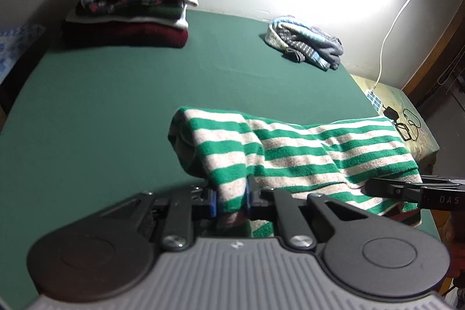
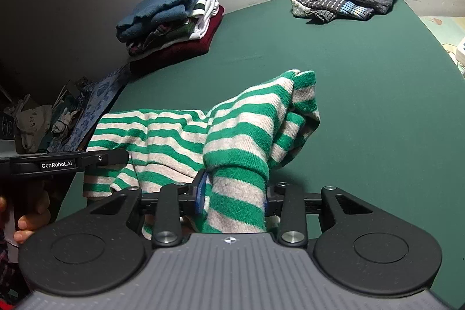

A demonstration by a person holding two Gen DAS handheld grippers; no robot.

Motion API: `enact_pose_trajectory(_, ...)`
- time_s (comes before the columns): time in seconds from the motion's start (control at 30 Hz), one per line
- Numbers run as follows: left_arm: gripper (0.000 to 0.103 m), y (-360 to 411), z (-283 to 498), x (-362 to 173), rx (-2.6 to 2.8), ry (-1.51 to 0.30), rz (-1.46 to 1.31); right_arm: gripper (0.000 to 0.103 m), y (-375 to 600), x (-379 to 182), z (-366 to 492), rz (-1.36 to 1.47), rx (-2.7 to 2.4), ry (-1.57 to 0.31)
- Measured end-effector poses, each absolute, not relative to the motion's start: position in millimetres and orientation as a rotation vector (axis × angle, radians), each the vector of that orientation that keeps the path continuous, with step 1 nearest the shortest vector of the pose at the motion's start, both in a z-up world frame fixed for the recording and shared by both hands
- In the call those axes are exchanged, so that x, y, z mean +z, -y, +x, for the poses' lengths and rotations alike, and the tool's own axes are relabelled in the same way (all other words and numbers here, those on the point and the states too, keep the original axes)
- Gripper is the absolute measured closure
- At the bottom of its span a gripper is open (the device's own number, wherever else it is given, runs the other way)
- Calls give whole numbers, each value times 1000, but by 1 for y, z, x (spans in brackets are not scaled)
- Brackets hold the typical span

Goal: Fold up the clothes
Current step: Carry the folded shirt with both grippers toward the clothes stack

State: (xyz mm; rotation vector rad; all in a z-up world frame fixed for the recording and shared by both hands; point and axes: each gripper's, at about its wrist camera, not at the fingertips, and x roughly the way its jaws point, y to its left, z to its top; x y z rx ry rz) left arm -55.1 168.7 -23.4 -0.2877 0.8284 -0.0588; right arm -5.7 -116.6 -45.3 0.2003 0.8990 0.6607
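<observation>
A green and pale striped sweater (image 1: 305,156) hangs bunched between both grippers above the near edge of the green table (image 1: 116,106). My left gripper (image 1: 231,199) is shut on one folded end of it, fabric pinched between the blue pads. In the right wrist view the same striped sweater (image 2: 180,135) drapes leftward, and my right gripper (image 2: 232,193) is shut on its other bunched end. The right gripper's body (image 1: 412,189) shows at the right edge of the left wrist view; the left gripper's body (image 2: 58,161) shows at the left of the right wrist view.
A stack of folded clothes (image 1: 130,5) topped by a blue sweater sits at the far left by the wall. A crumpled grey and blue knit garment (image 1: 305,44) lies at the far right. A white cable (image 1: 404,7) and chargers (image 1: 404,121) lie beyond the table's right edge. Clutter (image 2: 37,118) sits left of the table.
</observation>
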Motion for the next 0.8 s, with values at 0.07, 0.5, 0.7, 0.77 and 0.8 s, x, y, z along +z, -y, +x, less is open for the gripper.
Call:
enact_pose_trajectory(0.07,94,-169,-54,-17,-37,-813,-279,67,114,-41,-2,199,681,-885)
enact_pose_trajectory(0.5,95,-182,-44,-22,86,-792,-272,67,92,-35,35,133,797,-820)
enact_pose_trajectory(0.7,85,-189,-34,-52,92,-840,-308,66,99,-63,50,108,770,-889)
enact_pose_trajectory(0.77,63,-192,-34,-57,89,-854,-325,65,101,-67,52,107,772,-901)
enact_pose_trajectory(0.8,57,-194,-34,-60,87,-861,-334,62,101,-69,53,105,772,-906)
